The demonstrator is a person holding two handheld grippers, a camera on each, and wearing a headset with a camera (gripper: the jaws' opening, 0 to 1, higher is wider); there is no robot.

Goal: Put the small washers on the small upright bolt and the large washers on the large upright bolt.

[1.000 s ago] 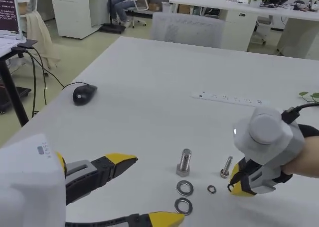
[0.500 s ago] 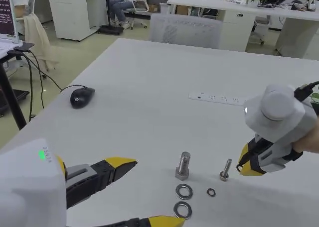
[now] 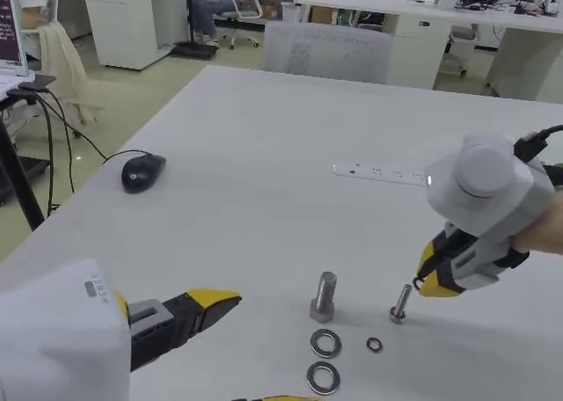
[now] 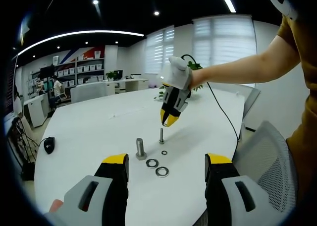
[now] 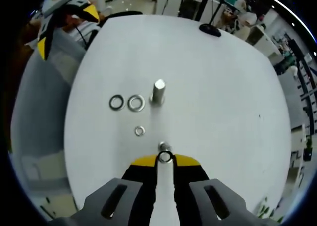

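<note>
The right gripper (image 3: 431,282) hung over the white table (image 3: 264,155), its yellow-tipped jaws drawn almost together and pinching a small washer (image 5: 165,157) between the tips. In the right gripper view the ring sat just at the top of the small bolt (image 3: 400,302), though I could not tell whether it touched the thread. The large bolt (image 3: 324,297) stood a short way to the left of the small one, threaded end up. Nearer the person lay two large washers (image 3: 325,339) (image 3: 323,376), close together and flat on the table, just in front of the large bolt. A second small washer (image 3: 374,345) lay loose between them and the small bolt. The left gripper (image 4: 167,160) waited low at the near edge of the table, pointed at the bolts, its jaws spread wide with nothing between them. Farther off on the table were a black mouse (image 3: 141,171) and a white power strip (image 3: 378,172)
</note>
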